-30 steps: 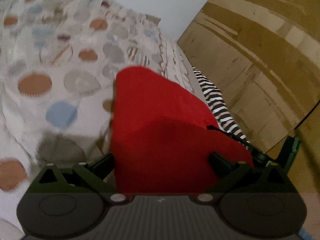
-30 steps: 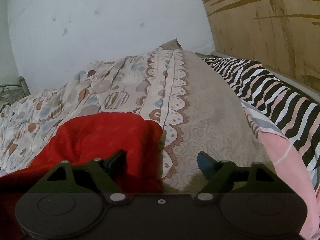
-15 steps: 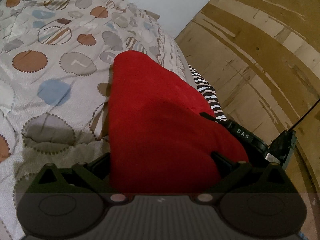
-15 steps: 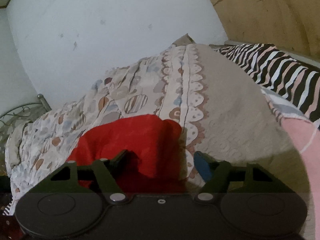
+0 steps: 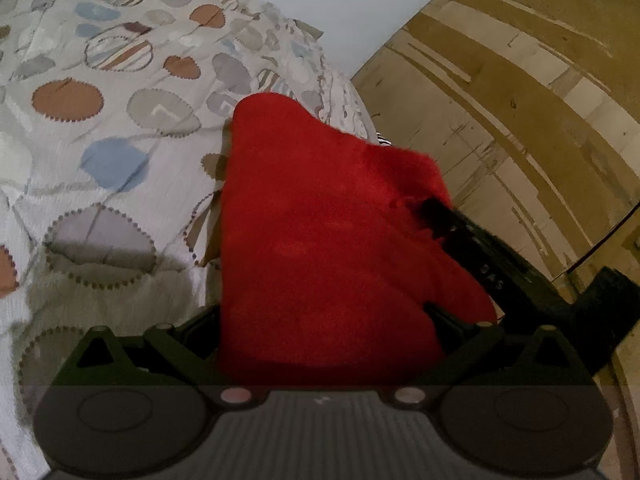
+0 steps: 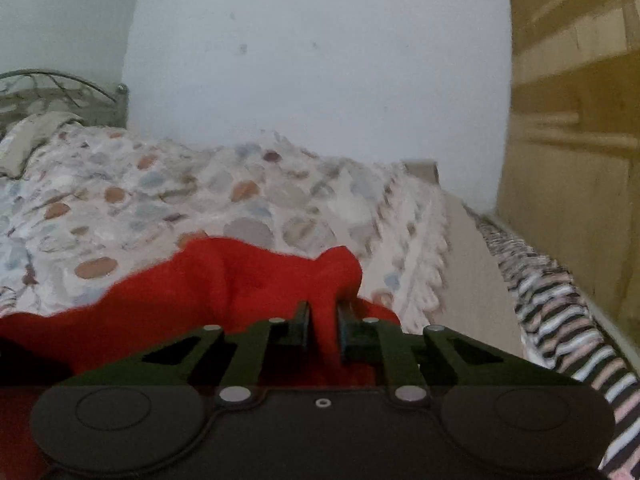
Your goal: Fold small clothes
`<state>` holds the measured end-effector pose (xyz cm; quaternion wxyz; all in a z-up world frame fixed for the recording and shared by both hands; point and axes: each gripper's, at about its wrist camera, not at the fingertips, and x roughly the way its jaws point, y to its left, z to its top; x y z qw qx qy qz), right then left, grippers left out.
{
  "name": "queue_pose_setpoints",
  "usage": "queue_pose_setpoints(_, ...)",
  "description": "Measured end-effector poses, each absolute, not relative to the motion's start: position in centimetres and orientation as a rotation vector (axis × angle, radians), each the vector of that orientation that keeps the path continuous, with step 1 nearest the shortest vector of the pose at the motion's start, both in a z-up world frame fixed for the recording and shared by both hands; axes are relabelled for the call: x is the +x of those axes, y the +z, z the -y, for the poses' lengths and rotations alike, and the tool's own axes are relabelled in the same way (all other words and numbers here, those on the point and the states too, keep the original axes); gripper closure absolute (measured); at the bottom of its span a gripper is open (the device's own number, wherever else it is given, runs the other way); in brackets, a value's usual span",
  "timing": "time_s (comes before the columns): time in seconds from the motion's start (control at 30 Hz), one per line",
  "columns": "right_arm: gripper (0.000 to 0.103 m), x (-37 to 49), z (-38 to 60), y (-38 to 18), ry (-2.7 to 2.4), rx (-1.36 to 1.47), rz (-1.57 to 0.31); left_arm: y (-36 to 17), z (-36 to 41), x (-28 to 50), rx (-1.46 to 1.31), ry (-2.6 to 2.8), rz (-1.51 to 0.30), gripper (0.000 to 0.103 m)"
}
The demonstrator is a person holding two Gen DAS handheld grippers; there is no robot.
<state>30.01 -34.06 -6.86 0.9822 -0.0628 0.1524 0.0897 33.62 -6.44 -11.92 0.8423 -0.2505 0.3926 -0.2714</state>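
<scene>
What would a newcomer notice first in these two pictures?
The bright red garment stands out first, heaped on the spotted bedspread. Next, the right hand-held gripper is closing on a bunched fold of that red cloth, which sits between its fingers. A zebra-striped fabric lies along the bed's right edge, by the wooden panel.

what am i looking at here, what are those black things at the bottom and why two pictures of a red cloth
Each picture comes from a camera mounted on a hand-held gripper, looking forward along its two black fingers; a person holds one in each hand.

The left-hand view shows the left gripper with the red garment draped between its spread fingers; whether it grips there is hidden. The other tool enters from the right.

In the right-hand view, the right gripper is closing its jaws on a fold of the same garment. Everything lies on a bed with a spotted bedspread.
</scene>
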Motion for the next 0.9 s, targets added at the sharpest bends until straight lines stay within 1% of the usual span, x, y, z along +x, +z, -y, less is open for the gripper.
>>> queue_pose_setpoints(0.07,0.087,29.4,33.7,-6.7,0.195,-0.16,-0.265,-12.2,6.4,33.7,-0.548,-0.578,-0.836,0.0)
queue_pose_setpoints(0.1,0.081,29.3,33.6,-6.8,0.196,-0.175,-0.256,-12.3,6.3,33.7,-0.554,-0.58,-0.837,0.0)
queue_pose_setpoints(0.13,0.077,29.1,33.6,-6.9,0.192,-0.176,-0.252,-12.3,6.4,33.7,-0.555,-0.58,-0.836,0.0)
queue_pose_setpoints(0.17,0.069,28.9,33.7,-7.0,0.184,-0.165,-0.25,-12.4,6.4,33.7,-0.554,-0.58,-0.835,0.0)
queue_pose_setpoints(0.2,0.058,28.6,34.1,-7.0,0.169,-0.144,-0.249,-12.4,6.4,33.7,-0.552,-0.581,-0.834,0.0)
queue_pose_setpoints(0.23,0.051,28.2,34.5,-7.2,0.157,-0.115,-0.248,-12.4,6.4,33.7,-0.55,-0.582,-0.834,0.0)
queue_pose_setpoints(0.27,0.036,27.6,35.2,-7.3,0.142,-0.071,-0.245,-12.4,6.4,33.7,-0.55,-0.584,-0.834,0.0)
queue_pose_setpoints(0.3,0.027,27.0,36.0,-7.4,0.13,-0.021,-0.245,-12.4,6.4,33.8,-0.55,-0.586,-0.836,0.0)
queue_pose_setpoints(0.4,0.023,25.9,38.8,-8.2,0.118,0.13,-0.277,-12.4,6.5,34.0,-0.542,-0.593,-0.84,0.0)
queue_pose_setpoints(0.53,0.023,25.7,42.9,-9.4,0.153,0.352,-0.34,-12.3,6.6,33.9,-0.53,-0.598,-0.836,0.0)
queue_pose_setpoints(0.67,0.022,28.0,45.5,-9.8,0.214,0.564,-0.401,-12.3,6.7,33.9,-0.532,-0.596,-0.838,0.0)
queue_pose_setpoints(0.73,0.022,29.9,45.9,-9.9,0.25,0.624,-0.433,-12.1,6.6,34.0,-0.533,-0.601,-0.842,0.0)
queue_pose_setpoints(0.83,0.026,33.0,45.1,-10.2,0.257,0.605,-0.513,-11.9,6.2,34.2,-0.538,-0.609,-0.842,0.0)
queue_pose_setpoints(0.9,0.031,34.9,44.1,-10.7,0.287,0.593,-0.568,-11.5,6.1,34.3,-0.528,-0.61,-0.83,0.0)
